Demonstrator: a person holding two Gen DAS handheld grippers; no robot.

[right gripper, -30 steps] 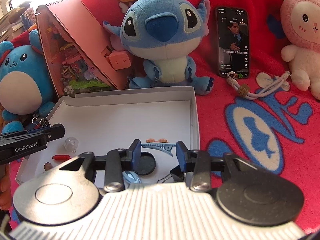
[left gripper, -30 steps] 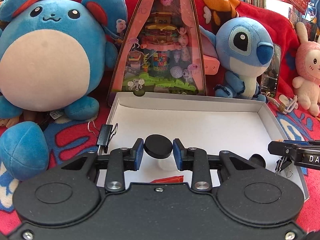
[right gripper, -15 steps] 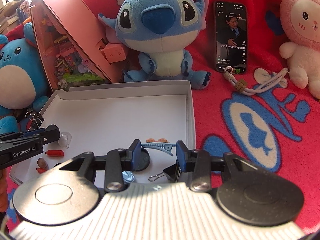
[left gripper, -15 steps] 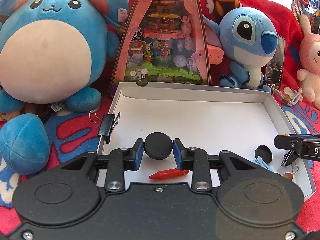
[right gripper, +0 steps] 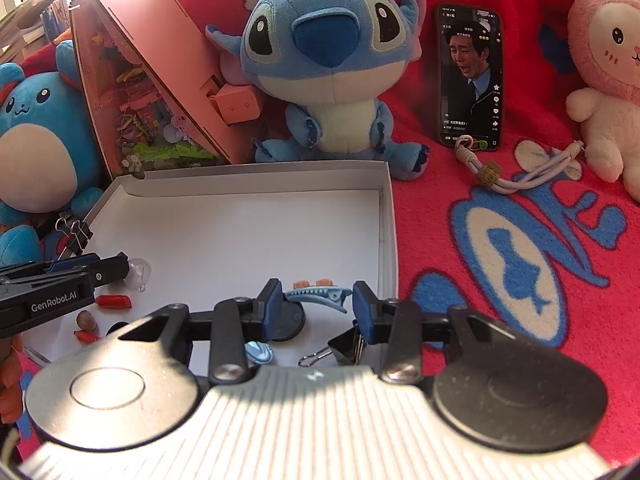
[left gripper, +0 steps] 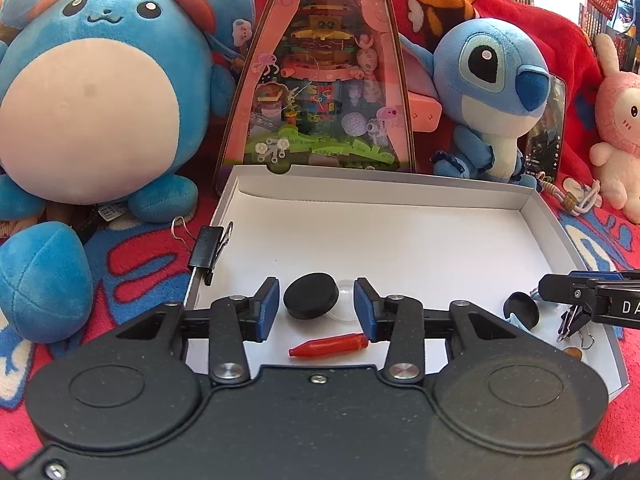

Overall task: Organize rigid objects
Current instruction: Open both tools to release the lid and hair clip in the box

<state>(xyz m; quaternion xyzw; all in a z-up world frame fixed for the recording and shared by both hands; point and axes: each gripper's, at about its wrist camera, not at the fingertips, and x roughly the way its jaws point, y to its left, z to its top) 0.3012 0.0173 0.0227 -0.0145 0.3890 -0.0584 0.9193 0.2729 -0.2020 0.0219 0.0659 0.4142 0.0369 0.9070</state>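
Small rigid objects lie along the near end of a shallow white box (left gripper: 400, 240), and both grippers hang over them.

Nearest in the left wrist view, a red cone-shaped piece (left gripper: 328, 347) lies on the box floor just below the left gripper (left gripper: 315, 307). Its jaws are opening: a black round cap (left gripper: 311, 295) sits between the blue pads (left gripper: 270, 309) with a gap on each side, so nothing is gripped. A clear dome (left gripper: 345, 307) peeks out from behind the cap, touching it.

In the right wrist view, a black binder clip (right gripper: 344, 347) and a pale blue shiny piece (right gripper: 259, 351) lie closest to the camera inside the box. The right gripper (right gripper: 313, 306) is also opening; a blue toothed hair clip (right gripper: 318, 295) lies between its fingers, apart from the right one, though whether the left pad touches it cannot be told. A black disc (right gripper: 289, 322) rests just under the left finger, and two small orange bits (right gripper: 314, 282) sit beyond the clip.

Further left, another binder clip (left gripper: 208, 249) is clamped on the box's left wall. The far part of the box is bare white floor.

Behind the box stand a round blue plush (left gripper: 88, 96), a pink triangular toy package (left gripper: 320, 80) and a blue big-eared plush (right gripper: 324, 68). To the right, a phone (right gripper: 471, 76) leans on the red blanket (right gripper: 520, 248) beside a pink rabbit plush (right gripper: 608, 80).
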